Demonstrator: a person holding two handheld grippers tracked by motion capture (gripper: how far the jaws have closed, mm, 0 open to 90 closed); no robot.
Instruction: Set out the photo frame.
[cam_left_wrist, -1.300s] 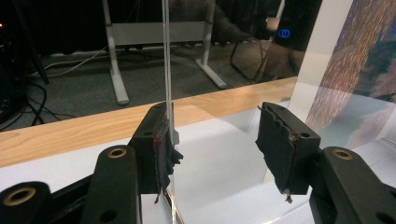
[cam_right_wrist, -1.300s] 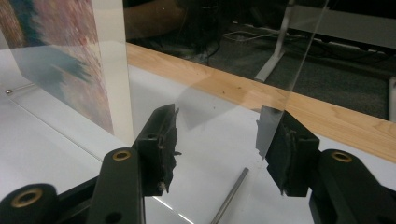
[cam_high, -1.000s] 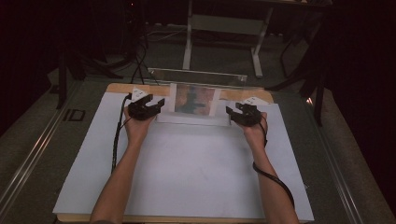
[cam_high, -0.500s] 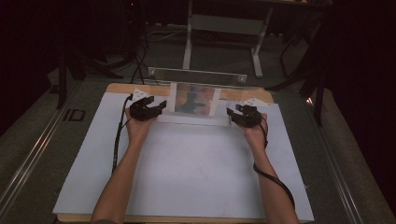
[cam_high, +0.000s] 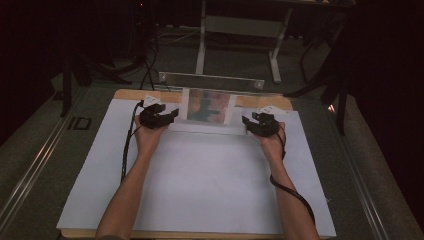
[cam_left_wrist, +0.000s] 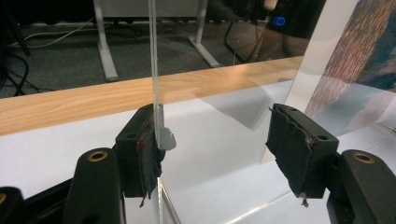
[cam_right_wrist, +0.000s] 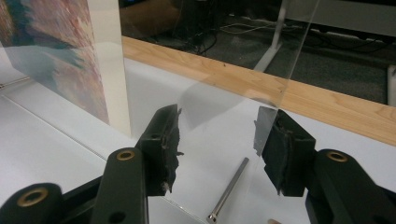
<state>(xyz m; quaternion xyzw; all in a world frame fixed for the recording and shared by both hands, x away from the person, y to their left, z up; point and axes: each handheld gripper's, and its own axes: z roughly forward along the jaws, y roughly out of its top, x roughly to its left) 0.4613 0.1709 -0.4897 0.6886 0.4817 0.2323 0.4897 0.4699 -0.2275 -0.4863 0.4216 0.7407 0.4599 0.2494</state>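
Note:
A clear acrylic panel (cam_high: 212, 80) stands upright at the far side of the table, with a colourful picture (cam_high: 209, 105) in its middle. My left gripper (cam_high: 167, 116) is at the panel's left end and my right gripper (cam_high: 250, 122) at its right end. In the left gripper view the jaws (cam_left_wrist: 217, 140) stand wide apart. The panel's edge (cam_left_wrist: 154, 70) runs just beside the left pad (cam_left_wrist: 142, 149). In the right gripper view the gripper (cam_right_wrist: 224, 135) is also open, with the clear sheet (cam_right_wrist: 285, 70) passing close to the right pad (cam_right_wrist: 280, 144).
A white sheet (cam_high: 200, 175) covers the wooden tabletop (cam_high: 122, 94). A thin metal pin (cam_right_wrist: 229, 191) lies on the white surface between the right jaws. Beyond the table stand a desk frame (cam_high: 240, 25) and cables on a dark floor.

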